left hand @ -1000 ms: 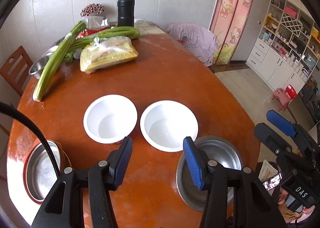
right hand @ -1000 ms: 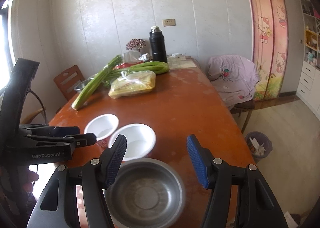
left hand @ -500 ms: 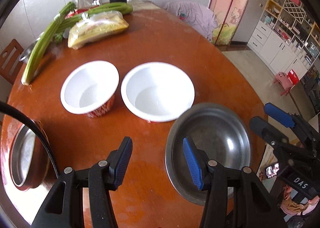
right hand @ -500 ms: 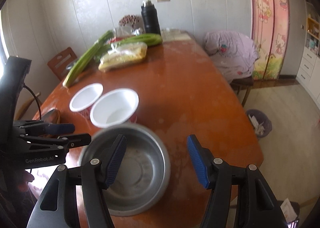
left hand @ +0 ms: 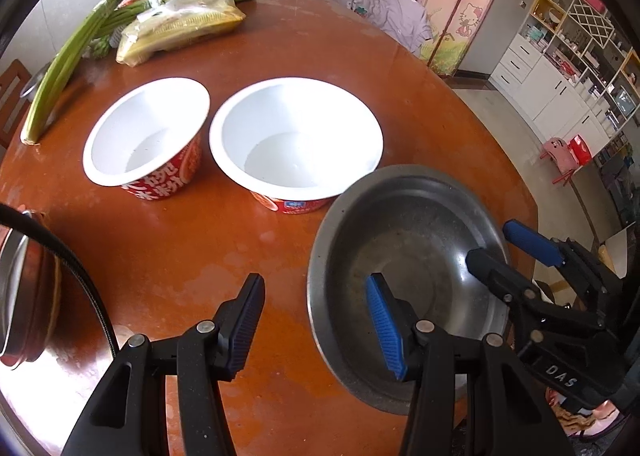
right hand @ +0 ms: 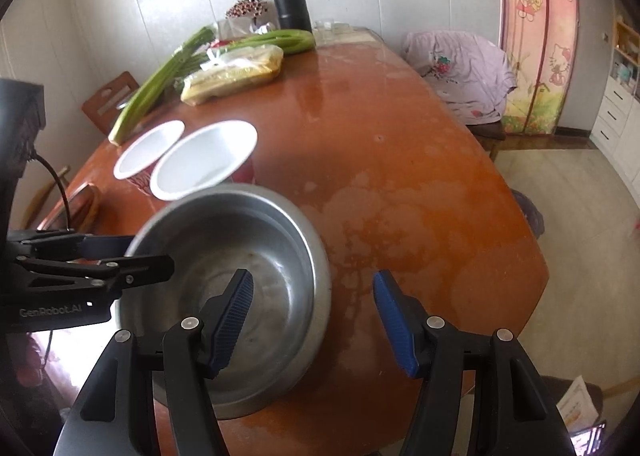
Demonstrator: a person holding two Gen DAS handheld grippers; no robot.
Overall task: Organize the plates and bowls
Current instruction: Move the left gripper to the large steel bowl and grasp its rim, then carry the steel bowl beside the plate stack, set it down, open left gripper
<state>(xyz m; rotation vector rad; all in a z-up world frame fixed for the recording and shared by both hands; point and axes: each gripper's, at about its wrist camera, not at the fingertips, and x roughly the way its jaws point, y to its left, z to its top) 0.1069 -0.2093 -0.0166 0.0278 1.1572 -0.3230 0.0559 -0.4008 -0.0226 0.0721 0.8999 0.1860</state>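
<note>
We judge the task to be at an early stage: no vessel is stacked or grouped yet, and every one stands singly on the tabletop.

Positions of the task items:
- The steel bowl sits at the near edge of the tabletop, toward the right corner.
- The larger white paper bowl stands just behind it, toward the centre; in the left wrist view its rim meets or overlaps the steel rim, and we cannot tell whether the two touch.
- The smaller white paper bowl stands just beside the larger one, toward the left edge, upright and empty.
- A second metal dish lies at the near left edge, only partly in view.

State of the tongs:
- The left tongs stand partly open and hold nothing. Their pads straddle the near left rim of the steel bowl, one pad over its interior, the other over bare tabletop.
- The right tongs stand partly open and hold nothing. Their pads straddle the right rim of the steel bowl, without visible contact.

Remaining work, as we judge it: grip the steel bowl, nest the two paper bowls, and gather the metal vessels together. Vegetables and a black flask occupy the far end and are no part of the task.
</note>
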